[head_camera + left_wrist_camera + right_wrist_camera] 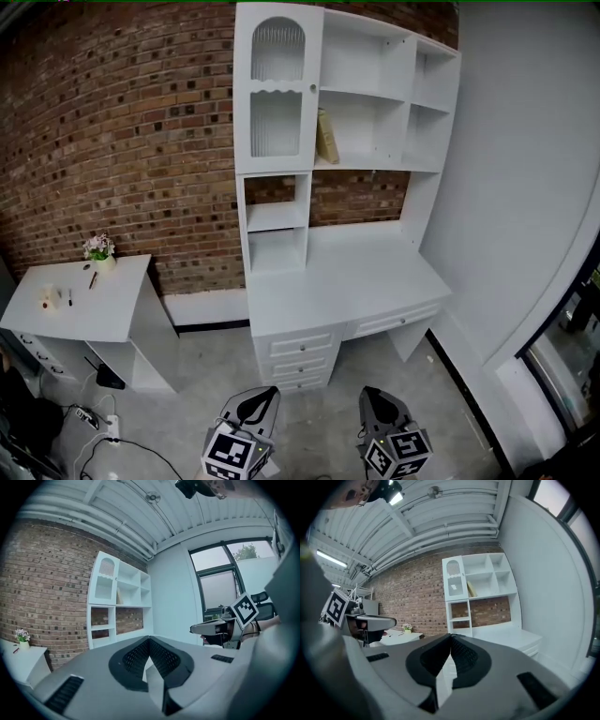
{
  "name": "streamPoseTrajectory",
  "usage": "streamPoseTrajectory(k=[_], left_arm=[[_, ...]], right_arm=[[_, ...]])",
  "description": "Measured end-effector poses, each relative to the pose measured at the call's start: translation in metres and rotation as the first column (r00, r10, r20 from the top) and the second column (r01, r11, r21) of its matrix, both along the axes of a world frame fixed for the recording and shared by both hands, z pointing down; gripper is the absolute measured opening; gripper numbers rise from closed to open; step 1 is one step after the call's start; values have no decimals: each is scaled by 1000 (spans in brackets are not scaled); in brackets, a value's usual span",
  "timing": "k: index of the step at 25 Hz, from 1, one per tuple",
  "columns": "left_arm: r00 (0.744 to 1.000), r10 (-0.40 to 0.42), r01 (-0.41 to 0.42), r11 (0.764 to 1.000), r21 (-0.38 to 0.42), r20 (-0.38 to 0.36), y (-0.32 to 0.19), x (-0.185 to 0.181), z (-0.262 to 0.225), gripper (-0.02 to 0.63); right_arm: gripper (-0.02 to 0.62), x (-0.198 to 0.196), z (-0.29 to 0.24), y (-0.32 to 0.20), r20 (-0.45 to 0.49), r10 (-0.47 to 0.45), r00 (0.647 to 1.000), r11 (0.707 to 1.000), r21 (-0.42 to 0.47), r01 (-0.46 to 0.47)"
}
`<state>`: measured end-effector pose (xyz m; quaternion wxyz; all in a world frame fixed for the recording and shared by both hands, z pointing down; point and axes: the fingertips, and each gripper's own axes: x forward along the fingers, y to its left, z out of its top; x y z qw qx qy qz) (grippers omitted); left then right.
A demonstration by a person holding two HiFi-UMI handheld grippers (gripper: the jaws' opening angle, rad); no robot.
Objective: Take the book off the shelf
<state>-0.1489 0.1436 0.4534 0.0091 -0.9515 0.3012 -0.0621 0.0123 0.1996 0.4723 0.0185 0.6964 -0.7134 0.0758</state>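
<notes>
The head view's bottom edge cuts off the left gripper [266, 397] and right gripper [373, 397], and small items [52, 299] on the side table [117, 305] are too tiny to identify.

left tongs [270, 392], right tongs [368, 394] — pale grey shells, black ribbed pads [136, 658], black-white marker cubes [232, 456].

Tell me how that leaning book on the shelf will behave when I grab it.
The book leans tilted against the cabinet beside it, so a nudge may topple it. It looks slim, so it is probably light and fairly stiff.
</notes>
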Motion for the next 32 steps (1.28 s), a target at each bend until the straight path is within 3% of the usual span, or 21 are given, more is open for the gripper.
streamPoseTrajectory(k=[9, 17, 25, 32], left_arm=[[996, -89, 89, 996, -19, -25, -44, 91, -9, 12], [991, -132, 132, 990, -54, -1, -102, 130, 11, 12], [992, -118, 115, 992, -56, -41, -215, 172, 17, 12], [992, -101, 101, 995, -10, -78, -357, 201, -21, 12]], right_arm=[[6, 100, -16, -54, -50, -64, 997, 998, -24, 63], [6, 148, 0, -115, -43, -72, 996, 997, -45, 71], [6, 191, 0, -221, -65, -36, 997, 999, -19, 35], [6, 221, -32, -359, -91, -15, 996, 1000, 6, 15]])
